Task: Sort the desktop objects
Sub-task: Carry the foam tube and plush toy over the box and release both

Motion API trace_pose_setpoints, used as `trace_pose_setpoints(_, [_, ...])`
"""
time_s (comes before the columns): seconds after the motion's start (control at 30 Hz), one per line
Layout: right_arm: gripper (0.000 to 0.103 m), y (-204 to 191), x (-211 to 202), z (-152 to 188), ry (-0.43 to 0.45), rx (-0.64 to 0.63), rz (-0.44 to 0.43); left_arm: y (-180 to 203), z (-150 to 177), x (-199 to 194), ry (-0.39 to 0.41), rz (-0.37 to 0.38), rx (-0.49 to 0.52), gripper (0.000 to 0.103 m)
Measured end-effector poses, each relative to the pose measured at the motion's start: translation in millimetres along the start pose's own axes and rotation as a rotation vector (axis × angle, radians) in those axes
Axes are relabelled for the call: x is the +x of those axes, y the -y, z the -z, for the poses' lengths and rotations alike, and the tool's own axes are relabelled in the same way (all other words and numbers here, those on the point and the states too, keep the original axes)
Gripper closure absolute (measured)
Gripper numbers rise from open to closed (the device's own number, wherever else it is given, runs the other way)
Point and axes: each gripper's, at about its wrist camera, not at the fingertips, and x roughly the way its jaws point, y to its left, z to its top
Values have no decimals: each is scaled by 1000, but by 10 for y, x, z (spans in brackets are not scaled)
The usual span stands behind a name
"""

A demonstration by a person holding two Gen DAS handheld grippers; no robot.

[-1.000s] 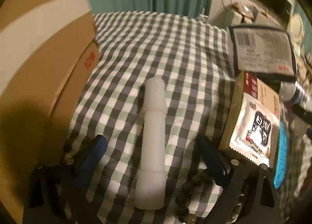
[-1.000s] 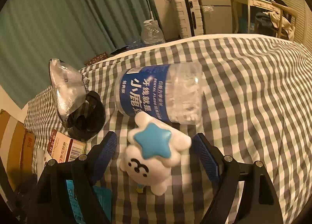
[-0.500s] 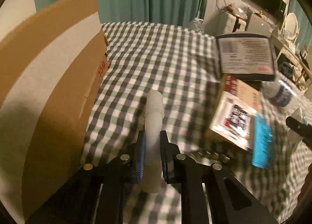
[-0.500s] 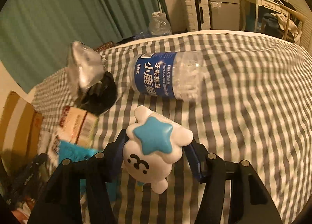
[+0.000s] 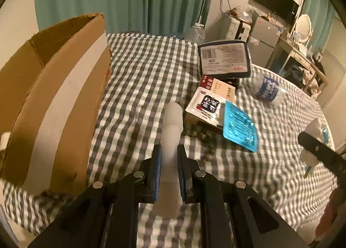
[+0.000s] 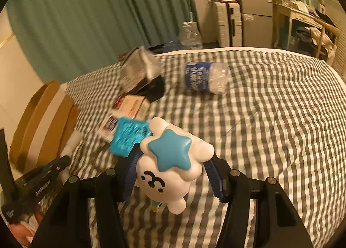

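Gripping a translucent white plastic tube between its blue-padded fingers, your left gripper had its jaws narrowed tight against the tube's sides, and the tube pointed forward over the grey-and-white checked bedcover. You held it just to the right of the open brown cardboard box, whose tall flap carried a pale band of tape.

Your right gripper was clamped on a white plastic figurine with a blue star on its head; the jaws stood moderately apart, pressed to the toy's two sides, and the toy appeared to be held clear of the cover. In the left wrist view that gripper and toy showed at the far right edge.

Between your two grippers lay a glossy turquoise packet, resting partly on a white-and-black printed sachet atop a flat box. Behind those sat a red-and-cream carton and a dark pouch with a white barcode label. A clear water bottle with a blue label lay on its side farther out on the cover, well apart from both grippers.
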Motion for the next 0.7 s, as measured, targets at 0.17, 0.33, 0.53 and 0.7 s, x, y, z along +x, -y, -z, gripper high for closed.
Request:
trace_pose_setpoints(0.17, [47, -187, -250, 129, 9, -55, 0, 17, 38, -230, 12, 23, -2, 89])
trace_pose_setpoints(0.33, [47, -362, -452, 197, 26, -79, -12, 28, 50, -448, 26, 33, 0, 89])
trace_pose_setpoints(0.53, [47, -581, -668, 199, 56, -125, -46, 6, -15, -741, 74, 65, 1, 89])
trace_pose_setpoints(0.7, [47, -808, -774, 172, 74, -161, -87, -31, -144, -991, 125, 67, 19, 89])
